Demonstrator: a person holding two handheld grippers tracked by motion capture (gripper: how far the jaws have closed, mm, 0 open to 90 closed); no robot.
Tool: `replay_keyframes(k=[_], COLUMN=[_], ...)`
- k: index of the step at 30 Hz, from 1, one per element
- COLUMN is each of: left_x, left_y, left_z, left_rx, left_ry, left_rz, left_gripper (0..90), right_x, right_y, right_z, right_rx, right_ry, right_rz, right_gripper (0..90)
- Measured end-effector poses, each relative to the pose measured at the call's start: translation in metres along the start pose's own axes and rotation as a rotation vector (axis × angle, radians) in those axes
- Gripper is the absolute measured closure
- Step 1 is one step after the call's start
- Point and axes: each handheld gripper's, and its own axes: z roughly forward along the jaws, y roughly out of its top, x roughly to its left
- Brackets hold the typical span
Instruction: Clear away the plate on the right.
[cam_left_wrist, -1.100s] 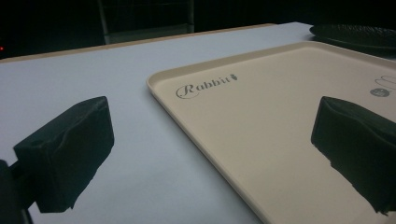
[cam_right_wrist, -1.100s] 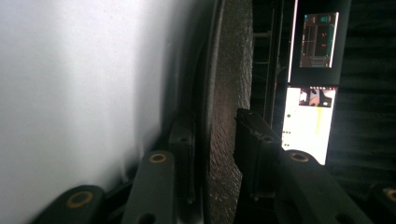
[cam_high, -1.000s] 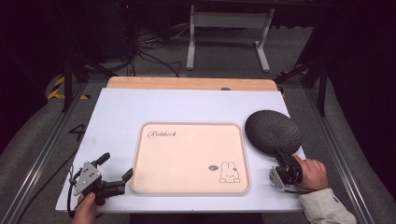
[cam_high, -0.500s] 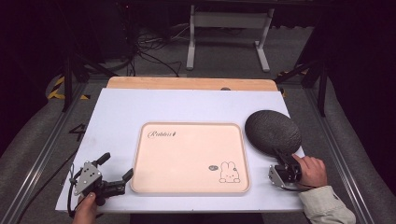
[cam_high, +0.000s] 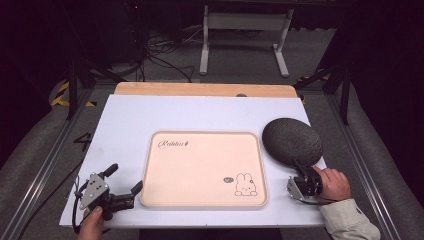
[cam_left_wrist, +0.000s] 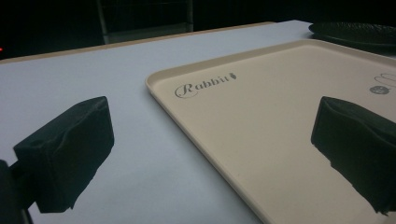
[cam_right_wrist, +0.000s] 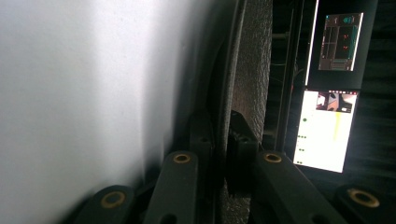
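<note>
A pale pink tray (cam_high: 200, 170) with a rabbit drawing lies flat in the middle of the white table. To its right rests a dark textured plate (cam_high: 292, 141). My right gripper (cam_high: 301, 172) is at the plate's near edge. In the right gripper view its jaws (cam_right_wrist: 219, 140) are shut on the plate's rim (cam_right_wrist: 252, 60), one jaw under it and one over it. My left gripper (cam_high: 126, 177) sits open by the tray's front left corner. In the left gripper view the tray's edge (cam_left_wrist: 261, 107) runs between the two pads (cam_left_wrist: 65, 154), which touch nothing, and the plate (cam_left_wrist: 359, 32) shows far off.
The white table top (cam_high: 130, 125) has bare room to the left of and behind the tray. A wooden board (cam_high: 200, 89) lines its far edge. Beyond it stand a metal frame (cam_high: 245, 30) and floor cables. Lit screens (cam_right_wrist: 327, 130) glow past the plate.
</note>
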Motion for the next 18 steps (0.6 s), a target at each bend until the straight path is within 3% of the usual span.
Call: replay_keyframes(k=[7,15,18], left_x=[-0.0002,0.0000,0.0000], left_y=[-0.0001,-0.0003,-0.0003], left_z=[0.0000,-0.0002,-0.0004], left_rx=[-0.003,-0.005,-0.006], left_ry=[0.001,0.001,0.001], left_rz=[0.000,-0.001,-0.001], left_gripper=[0.2,0.3,0.2], right_x=[-0.0028,-0.0080,-0.0090], right_y=[0.0028,0.0082,0.0095], right_z=[-0.0029,-0.0054,-0.0076], right_rx=[0.024,0.050,0.054], right_ry=[-0.015,-0.011,-0.006], right_rz=[0.035,-0.005,0.002], right_gripper=[85.3,84.7,84.6])
